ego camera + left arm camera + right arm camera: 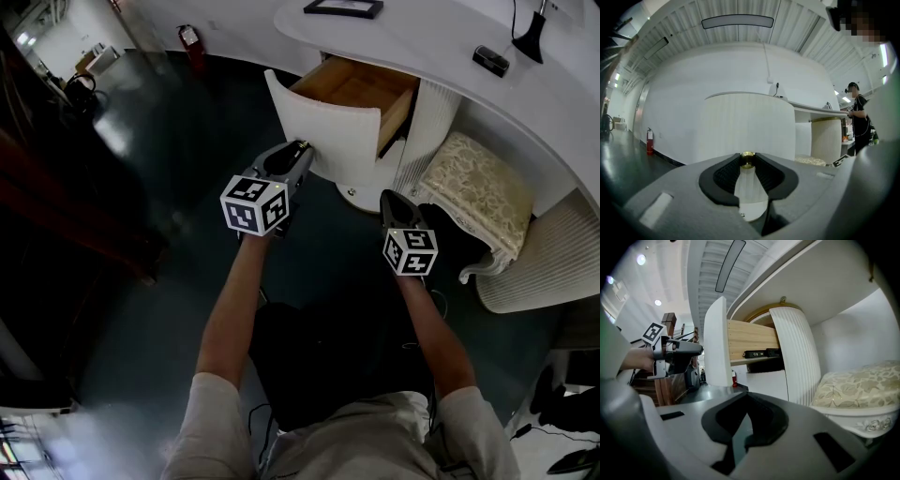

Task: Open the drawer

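Observation:
The white curved-front drawer (328,127) stands pulled out from the white desk (441,37), its bare wooden inside (361,89) showing. My left gripper (302,148) reaches the drawer front. In the left gripper view my left gripper (747,160) is shut on the small brass drawer knob (747,158). My right gripper (389,199) hangs lower right of the drawer, shut and holding nothing. The right gripper view shows the drawer front (716,343) edge-on, its wooden side (752,338) and my left gripper (696,348) at the front.
A cushioned stool (483,192) sits under the desk, right of the ribbed pedestal (427,131). A ribbed white seat (553,262) is further right. A fire extinguisher (192,42) stands by the far wall. A person (859,124) stands beyond the desk.

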Demonstrator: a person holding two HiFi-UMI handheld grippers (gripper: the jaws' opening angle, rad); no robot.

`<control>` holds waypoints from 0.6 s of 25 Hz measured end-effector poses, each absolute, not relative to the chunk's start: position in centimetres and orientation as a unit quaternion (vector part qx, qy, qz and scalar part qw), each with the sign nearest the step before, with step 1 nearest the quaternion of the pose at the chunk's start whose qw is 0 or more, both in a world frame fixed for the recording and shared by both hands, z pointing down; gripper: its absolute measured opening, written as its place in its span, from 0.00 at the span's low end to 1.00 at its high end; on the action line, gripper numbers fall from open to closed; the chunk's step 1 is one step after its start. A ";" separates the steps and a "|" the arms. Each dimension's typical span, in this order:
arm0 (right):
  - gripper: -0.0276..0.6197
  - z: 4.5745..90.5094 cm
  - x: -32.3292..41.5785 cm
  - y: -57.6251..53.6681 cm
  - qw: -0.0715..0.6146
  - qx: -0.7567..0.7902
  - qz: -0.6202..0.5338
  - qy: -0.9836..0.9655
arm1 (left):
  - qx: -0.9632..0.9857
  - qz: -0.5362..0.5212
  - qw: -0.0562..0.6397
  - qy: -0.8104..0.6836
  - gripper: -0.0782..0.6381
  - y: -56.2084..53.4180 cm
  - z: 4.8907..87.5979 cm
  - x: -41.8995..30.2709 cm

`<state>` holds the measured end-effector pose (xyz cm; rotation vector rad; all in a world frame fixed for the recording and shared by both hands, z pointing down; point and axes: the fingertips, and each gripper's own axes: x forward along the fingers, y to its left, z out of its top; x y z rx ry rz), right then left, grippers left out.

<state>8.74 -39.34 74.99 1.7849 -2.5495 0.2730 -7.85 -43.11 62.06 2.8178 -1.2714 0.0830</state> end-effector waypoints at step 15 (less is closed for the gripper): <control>0.07 75.5 9.6 -35.9 0.006 0.561 0.094 -0.822 | 0.904 0.021 0.023 -0.425 0.26 -41.3 62.3 -9.2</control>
